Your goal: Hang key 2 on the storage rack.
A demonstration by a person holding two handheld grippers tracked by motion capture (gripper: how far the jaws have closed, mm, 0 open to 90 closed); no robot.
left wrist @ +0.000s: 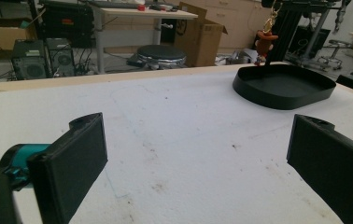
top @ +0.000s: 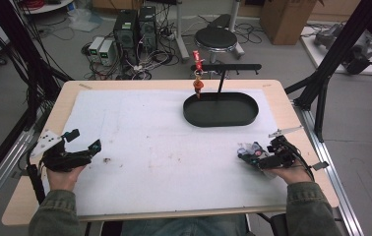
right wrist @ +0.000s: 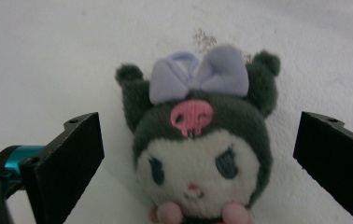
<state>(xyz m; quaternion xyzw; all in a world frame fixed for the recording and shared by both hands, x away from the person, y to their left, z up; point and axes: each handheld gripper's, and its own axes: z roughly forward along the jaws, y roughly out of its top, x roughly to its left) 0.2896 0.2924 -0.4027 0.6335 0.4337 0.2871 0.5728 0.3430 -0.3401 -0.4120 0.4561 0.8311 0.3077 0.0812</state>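
Right hand-held gripper (right wrist: 198, 163) gapes wide astride the plush toy (right wrist: 200, 154), bow end at 12 o'clock, ungripped.

We're in a lab or robotics workroom here, no question. Look past the wooden table (top: 287, 105) with its white mat (top: 139, 147): computer towers (top: 135, 27) sit on a bare grey floor (top: 21, 113) in a tangle of cables (top: 154, 61). There's a round black stool (top: 216, 38), a cardboard box (top: 285, 19), and black metal frame struts (top: 344, 42) rising beside the table. In the left gripper view, another workbench (left wrist: 142, 14) stands behind, with more stools (left wrist: 340, 46) off at the far right.
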